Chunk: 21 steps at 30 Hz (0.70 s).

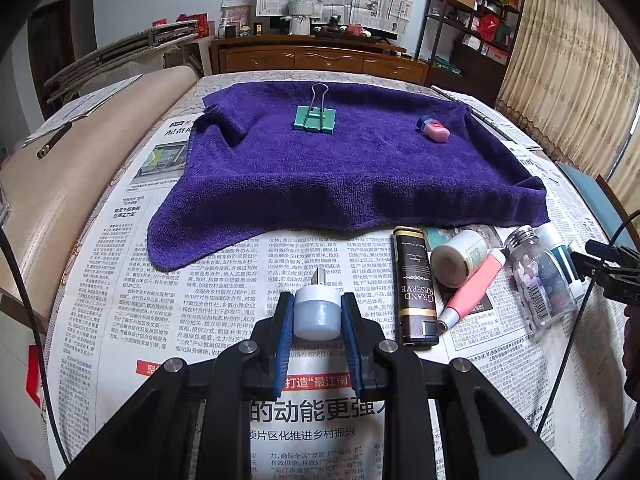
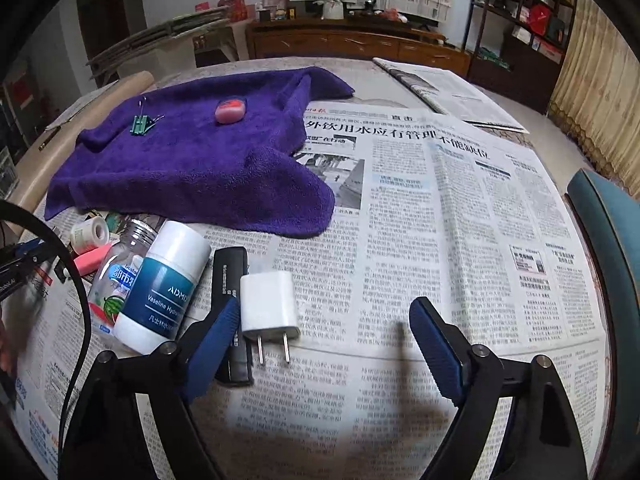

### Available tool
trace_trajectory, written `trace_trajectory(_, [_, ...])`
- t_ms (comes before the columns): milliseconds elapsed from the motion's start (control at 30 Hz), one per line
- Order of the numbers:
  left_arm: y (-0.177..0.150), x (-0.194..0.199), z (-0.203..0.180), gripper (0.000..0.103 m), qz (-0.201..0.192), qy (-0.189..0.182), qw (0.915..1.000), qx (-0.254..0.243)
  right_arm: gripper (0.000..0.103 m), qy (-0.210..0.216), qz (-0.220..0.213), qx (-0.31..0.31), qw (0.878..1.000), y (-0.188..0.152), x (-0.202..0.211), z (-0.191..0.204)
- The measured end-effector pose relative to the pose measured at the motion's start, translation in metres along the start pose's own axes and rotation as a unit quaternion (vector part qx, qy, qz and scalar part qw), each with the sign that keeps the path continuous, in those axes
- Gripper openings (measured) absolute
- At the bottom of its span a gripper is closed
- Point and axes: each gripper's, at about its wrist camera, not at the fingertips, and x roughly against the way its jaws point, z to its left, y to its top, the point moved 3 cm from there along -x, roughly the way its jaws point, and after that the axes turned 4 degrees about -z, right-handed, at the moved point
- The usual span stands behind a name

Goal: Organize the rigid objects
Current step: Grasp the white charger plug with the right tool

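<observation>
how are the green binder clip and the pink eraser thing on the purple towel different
The binder clip is teal green with wire handles; the pink eraser is a rounded pink block with a blue end. The binder clip sits near the towel's middle; the pink eraser lies toward its right side. Both rest on the towel, untouched by either gripper.

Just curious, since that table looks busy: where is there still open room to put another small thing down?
The purple towel is mostly bare between the green binder clip and the pink eraser, and along its near half. The newspaper right of the white charger is open. It is crowded around the Vaseline bottle and black lighter.
</observation>
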Motion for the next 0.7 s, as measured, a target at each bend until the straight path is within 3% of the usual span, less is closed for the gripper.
trace_trajectory(200, [0.0001, 0.0002, 0.0005, 0.023, 0.002, 0.001, 1.0000, -0.002, 0.063, 0.024, -0.012, 0.011, 1.000, 0.0020, 0.0000, 0.0088])
trace_trajectory(567, [-0.0003, 0.0005, 0.0011, 0.023, 0.003, 0.002, 1.0000, -0.003, 0.056, 0.030, -0.001, 0.026, 0.999, 0.0005, 0.0012, 0.0040])
trace_trajectory(700, [-0.0007, 0.0005, 0.0011, 0.023, 0.003, 0.004, 1.0000, -0.006, 0.043, 0.034, 0.010, 0.036, 0.999, -0.0055, -0.0023, 0.0103])
